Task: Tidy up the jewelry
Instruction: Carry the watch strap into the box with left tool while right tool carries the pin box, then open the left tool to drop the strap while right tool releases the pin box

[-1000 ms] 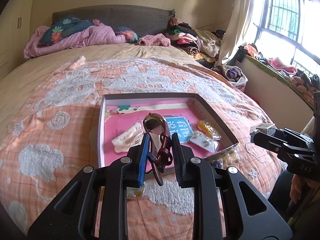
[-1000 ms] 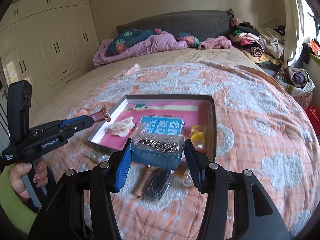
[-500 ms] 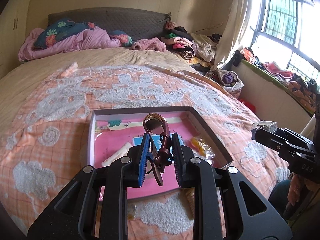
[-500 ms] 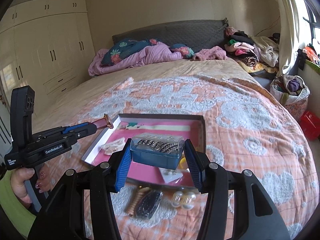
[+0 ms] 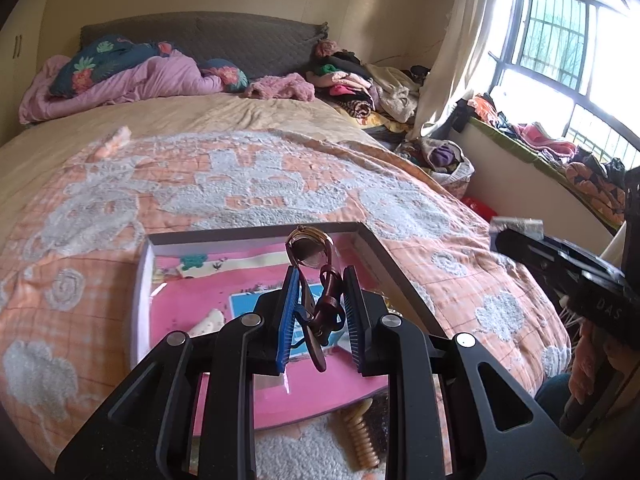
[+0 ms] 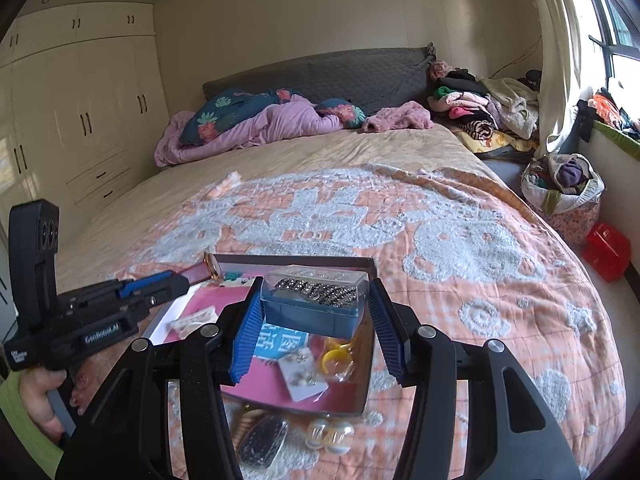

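**Two claws, two pieces, both hovering over the tray**

Holding a brown leather-strap watch with a gold round case [image 5: 310, 276] in the left claw [image 5: 319, 318], blue ribbed pads nearly together and pinching the strap, case sticking up past the tips. Gripping by the strap rather than the case, probably so the smooth metal isn't slipping and the glass isn't getting squeezed. Loose strap end dangling below the pads, so likely flopping a bit on set-down.

Carrying a small blue plastic box with a clear lid and a dark sparkly chain inside [image 6: 314, 296] in the right claw [image 6: 316, 326], pads roughly half apart and clamped on the box's two short sides. Keeping it level, presumably so the lid isn't popping and the chain isn't spilling.

Both hanging above the shallow grey cardboard tray with pink lining [image 5: 376, 242] sitting on the peach-and-white quilted bedspread [image 6: 460, 240]. Already lying in the tray: a blue printed card [image 6: 280, 340], a white earring card [image 6: 304, 376], some yellow rings in a clear bag [image 6: 334, 358] and a cream hair clip [image 5: 208, 322]. Waiting outside on the bedspread near the tray's close edge: a beige coil bracelet [image 5: 362, 436], a dark beaded piece [image 6: 264, 440] and a pair of pearl-like beads [image 6: 330, 434].

Looking like mid-carry, both pieces heading for open pink spots, with the stuff outside not yet sorted.
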Motion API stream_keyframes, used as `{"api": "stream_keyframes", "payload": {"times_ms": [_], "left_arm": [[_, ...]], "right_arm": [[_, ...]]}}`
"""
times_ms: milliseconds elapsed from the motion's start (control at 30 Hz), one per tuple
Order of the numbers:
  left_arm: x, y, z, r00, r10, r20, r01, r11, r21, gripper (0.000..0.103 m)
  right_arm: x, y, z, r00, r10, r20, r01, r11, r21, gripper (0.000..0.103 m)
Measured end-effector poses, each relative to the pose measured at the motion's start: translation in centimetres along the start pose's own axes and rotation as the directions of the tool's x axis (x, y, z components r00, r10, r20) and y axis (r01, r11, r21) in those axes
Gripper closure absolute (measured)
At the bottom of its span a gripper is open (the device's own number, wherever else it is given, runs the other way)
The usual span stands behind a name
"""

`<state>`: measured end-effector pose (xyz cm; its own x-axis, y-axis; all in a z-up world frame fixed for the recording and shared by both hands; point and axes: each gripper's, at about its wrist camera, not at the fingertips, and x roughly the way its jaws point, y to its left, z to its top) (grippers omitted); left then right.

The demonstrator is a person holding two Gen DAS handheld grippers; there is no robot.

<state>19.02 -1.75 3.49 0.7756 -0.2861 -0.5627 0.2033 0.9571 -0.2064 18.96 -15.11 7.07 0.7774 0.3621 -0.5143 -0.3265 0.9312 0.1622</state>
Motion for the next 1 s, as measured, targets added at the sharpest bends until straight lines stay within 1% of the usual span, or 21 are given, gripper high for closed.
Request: {"api": "stream_keyframes", "payload": {"times_ms": [400, 767, 867, 1000], "left_arm": [[3.1, -0.8, -1.9, 0.997, -0.025, -0.078, 0.028, 0.999, 0.042, 0.088], [5.8, -0.2, -3.7, 0.986, -0.035, -0.165, 0.041, 0.999, 0.028, 0.086], [6.2, 0.1, -4.0, 0.983, -0.032, -0.181, 0.036, 0.999, 0.022, 0.085], [6.1, 0.5, -4.0, 0.983, -0.035, -0.179, 0.039, 0.999, 0.015, 0.083]], "right_arm": [[3.6, -0.2, -0.2, 0.999, -0.007, -0.054, 0.007, 1.000, -0.006, 0.053], [7.4, -0.9, -1.8, 0.990, -0.003, -0.138, 0.003, 1.000, -0.005, 0.053], [8.3, -1.1, -2.3, 0.988, -0.003, -0.156, 0.002, 1.000, -0.005, 0.053], [9.5, -1.3, -2.8, 0.983, 0.004, -0.184, -0.005, 1.000, -0.005, 0.053]]}}
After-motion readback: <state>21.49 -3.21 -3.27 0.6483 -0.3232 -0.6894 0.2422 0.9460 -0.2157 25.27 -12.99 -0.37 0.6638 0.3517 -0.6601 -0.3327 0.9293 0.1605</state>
